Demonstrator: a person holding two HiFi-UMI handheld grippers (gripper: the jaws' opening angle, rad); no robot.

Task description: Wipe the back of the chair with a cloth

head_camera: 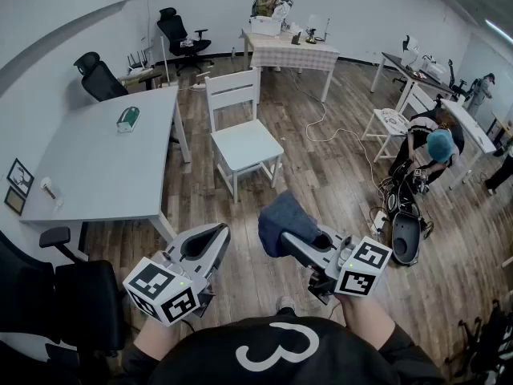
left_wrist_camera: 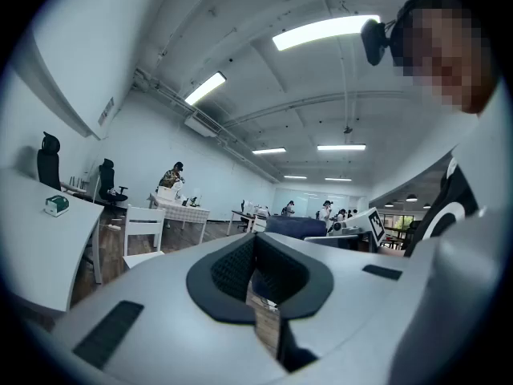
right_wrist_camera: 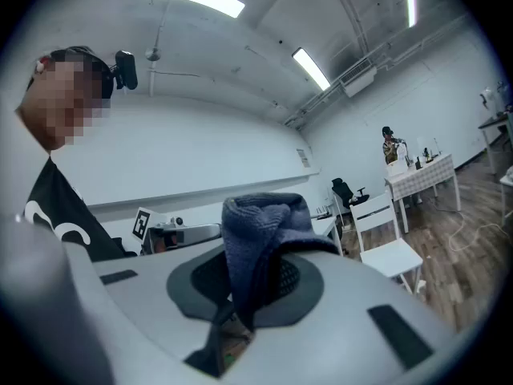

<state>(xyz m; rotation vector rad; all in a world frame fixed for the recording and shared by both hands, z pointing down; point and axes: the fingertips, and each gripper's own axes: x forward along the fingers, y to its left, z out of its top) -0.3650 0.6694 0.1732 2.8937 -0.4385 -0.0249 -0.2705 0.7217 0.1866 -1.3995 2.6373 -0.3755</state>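
Note:
A white wooden chair [head_camera: 240,139] stands on the wood floor ahead of me, its slatted back [head_camera: 232,87] on the far side. It also shows small in the left gripper view [left_wrist_camera: 144,229] and the right gripper view [right_wrist_camera: 386,233]. My right gripper [head_camera: 290,241] [right_wrist_camera: 256,275] is shut on a bunched dark blue cloth [head_camera: 282,217] [right_wrist_camera: 260,219], held well short of the chair. The cloth [left_wrist_camera: 300,227] is seen from the left gripper view too. My left gripper [head_camera: 207,239] [left_wrist_camera: 256,255] is beside it, jaws together and holding nothing.
A grey table [head_camera: 104,163] with a small green object [head_camera: 127,119] stands left of the chair. A black office chair [head_camera: 56,295] is at my near left. A person crouches over gear [head_camera: 437,147] at right, with cables [head_camera: 337,131] on the floor. A checked table [head_camera: 292,50] stands behind.

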